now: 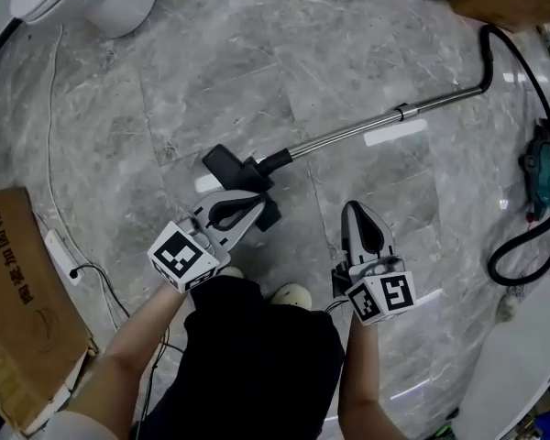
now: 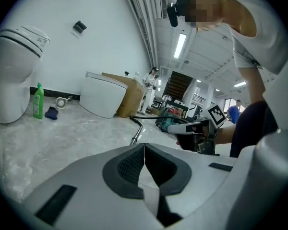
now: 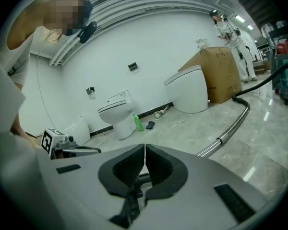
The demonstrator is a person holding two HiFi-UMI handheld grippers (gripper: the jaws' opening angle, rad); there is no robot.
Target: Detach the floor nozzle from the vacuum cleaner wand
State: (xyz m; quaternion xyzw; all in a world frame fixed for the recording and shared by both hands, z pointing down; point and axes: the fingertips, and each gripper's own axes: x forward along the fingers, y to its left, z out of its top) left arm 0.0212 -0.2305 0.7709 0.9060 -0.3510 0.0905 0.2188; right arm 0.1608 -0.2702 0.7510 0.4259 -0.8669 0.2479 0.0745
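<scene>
I see the black plastic floor nozzle (image 1: 225, 165) lying flat on the grey marble floor (image 1: 257, 62), joined to the chrome metal wand (image 1: 348, 136). The wand runs away from the nozzle toward the upper right and meets a black hose (image 1: 489, 62). My left gripper (image 1: 257, 200) overlaps the nozzle's near edge; I cannot tell whether it touches. Its fingers (image 2: 129, 164) are pressed together on nothing. My right gripper (image 1: 353, 207) hangs to the right of the nozzle and apart from it, fingers (image 3: 125, 169) likewise closed and empty. A teal vacuum body (image 1: 541, 168) sits far right of the nozzle, and a brown cardboard box (image 1: 18, 310) lies well to its left.
</scene>
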